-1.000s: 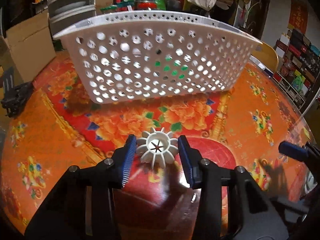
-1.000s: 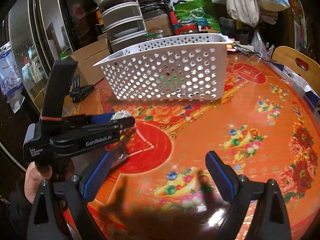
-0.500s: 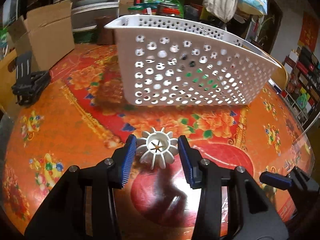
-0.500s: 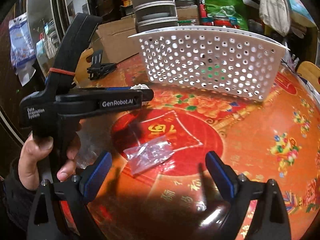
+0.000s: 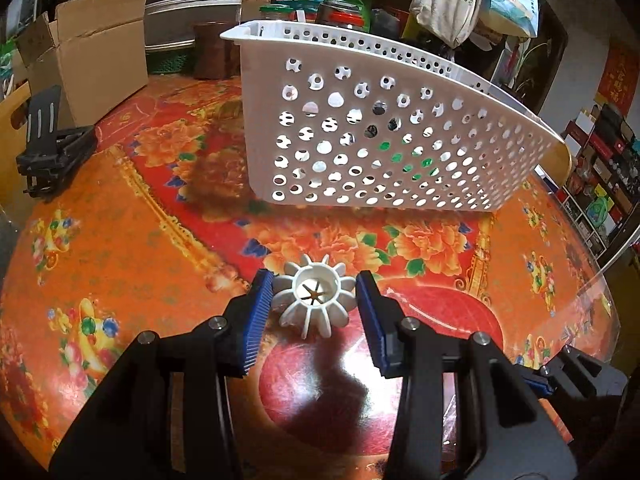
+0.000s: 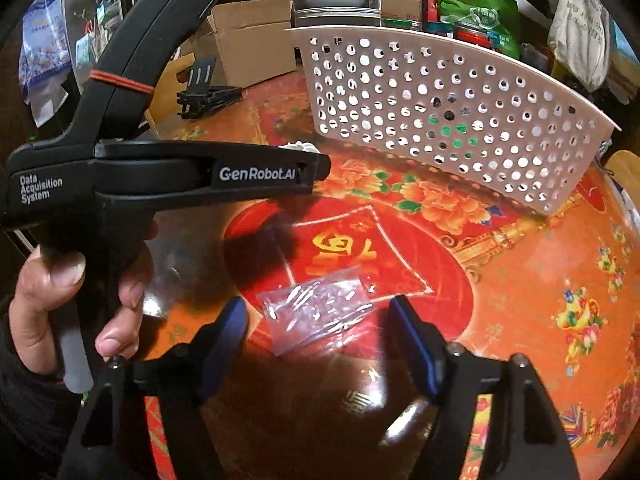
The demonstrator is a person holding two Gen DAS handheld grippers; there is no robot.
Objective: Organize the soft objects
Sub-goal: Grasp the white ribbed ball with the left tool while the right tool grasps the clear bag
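**Two pickups at once over a slick, patterned tabletop**

Glossy orange-and-red floral covering [image 5: 120, 240] spans the round table, with clutter, cardboard boxes and stacked trays behind. The white perforated basket [image 5: 400, 128] stands at the far side, something green showing through its holes.

State of tools: the left gripper [image 5: 315, 300] is clamped on a white ribbed, flower-shaped toy [image 5: 316, 298], held clear above the table and short of the basket. The right gripper [image 6: 320, 328] points down at a clear plastic packet [image 6: 320, 312] lying flat on the red medallion; its jaws are closing with the packet between them, pads not yet pressing on it. A hand [image 6: 72, 300] grips the left tool's handle close beside the right one.

Risks, as judged:
- The packet is thin and flat on a shiny surface; the pads may slide over it or pinch only one edge, letting it droop or slip free.
- The two tools work close together; a swing towards the basket could knock one against the other.
- The toy is held by its soft ribs alone; a jolt could twist it out before it clears the basket rim.

Change against the earlier views: the right jaws stood much wider and the packet was not yet in sight a second ago. The basket has shifted right in the left view; the left grip is unchanged.
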